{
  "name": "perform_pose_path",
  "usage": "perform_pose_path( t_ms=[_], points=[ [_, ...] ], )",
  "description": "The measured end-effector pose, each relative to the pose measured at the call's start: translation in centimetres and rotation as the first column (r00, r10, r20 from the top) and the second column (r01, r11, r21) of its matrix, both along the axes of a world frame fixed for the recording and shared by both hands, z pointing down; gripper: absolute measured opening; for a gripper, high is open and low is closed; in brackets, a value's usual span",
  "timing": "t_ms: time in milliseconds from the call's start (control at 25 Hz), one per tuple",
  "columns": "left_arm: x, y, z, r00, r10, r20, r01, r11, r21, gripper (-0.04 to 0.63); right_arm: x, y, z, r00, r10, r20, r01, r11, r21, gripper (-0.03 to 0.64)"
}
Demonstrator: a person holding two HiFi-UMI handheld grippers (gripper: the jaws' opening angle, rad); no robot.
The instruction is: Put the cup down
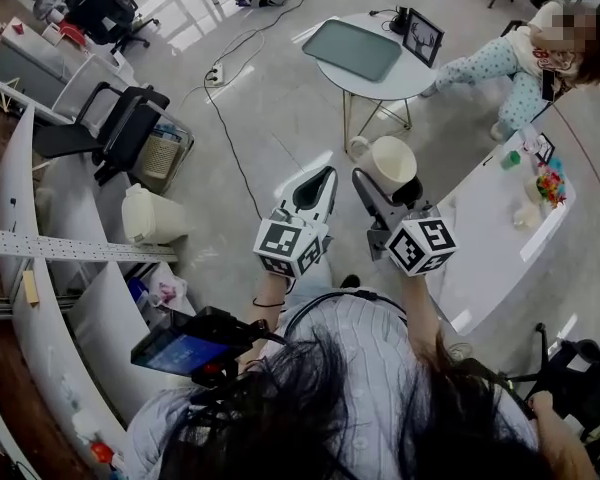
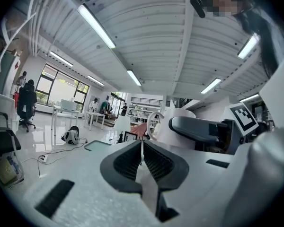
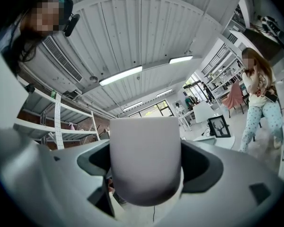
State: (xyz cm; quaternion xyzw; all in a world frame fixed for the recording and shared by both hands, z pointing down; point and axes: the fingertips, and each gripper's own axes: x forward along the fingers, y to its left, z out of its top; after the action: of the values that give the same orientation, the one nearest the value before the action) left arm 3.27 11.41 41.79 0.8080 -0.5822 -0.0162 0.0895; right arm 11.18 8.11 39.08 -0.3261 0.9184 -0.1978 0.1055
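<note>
**Right gripper view: cup clamped between the jaws, carried in the air**

Right gripper view: the dark pads (image 3: 206, 167) of the right gripper (image 3: 146, 174) stand apart and press on opposite sides of an off-white cup (image 3: 144, 150). The cup fills the gap between them. Only its outer wall shows, so whether it has anything in it cannot be told.

Left gripper view: the jaws of the left gripper (image 2: 142, 148) are pressed together, tip to tip, with nothing between them. The cup appears just beside them, and its handle (image 2: 154, 124) is turned toward this gripper.

Head view: both grippers are held side by side in front of the person, each carrying a marker cube (image 1: 420, 245). The cup hangs over the floor (image 1: 270, 118) and touches no surface. It lies between a round table (image 1: 380, 83) beyond it and a long white table (image 1: 480, 238) to its right. The round table bears a grey-green tray (image 1: 355, 48) and a framed picture (image 1: 422, 36). A white jug (image 1: 145, 213) stands on the floor, well apart to the left. Another person (image 1: 515, 63) sits beyond the long table.
</note>
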Motion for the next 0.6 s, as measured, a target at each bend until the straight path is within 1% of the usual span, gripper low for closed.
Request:
perform_pose_path(
  t_ms=[160,320,600],
  points=[
    [-0.7,-1.4,0.2,1.000,-0.006,-0.007,0.006,1.000,-0.006,0.017,-0.3,-1.3,0.3,1.000,0.005,0.001,-0.005,1.000,-0.011,0.400],
    [-1.2,-3.6,0.6,1.000,0.011,-0.006,-0.011,1.000,-0.011,0.017,-0.9,-3.3,0.8,1.000,0.023,-0.001,-0.023,1.000,-0.020,0.400],
    [-4.1,-8.3,0.7,0.999,0.053,-0.012,-0.053,0.999,-0.009,0.017,-3.9,-7.8,1.4,0.998,0.055,-0.017,-0.056,0.998,-0.042,0.399]
  ],
)
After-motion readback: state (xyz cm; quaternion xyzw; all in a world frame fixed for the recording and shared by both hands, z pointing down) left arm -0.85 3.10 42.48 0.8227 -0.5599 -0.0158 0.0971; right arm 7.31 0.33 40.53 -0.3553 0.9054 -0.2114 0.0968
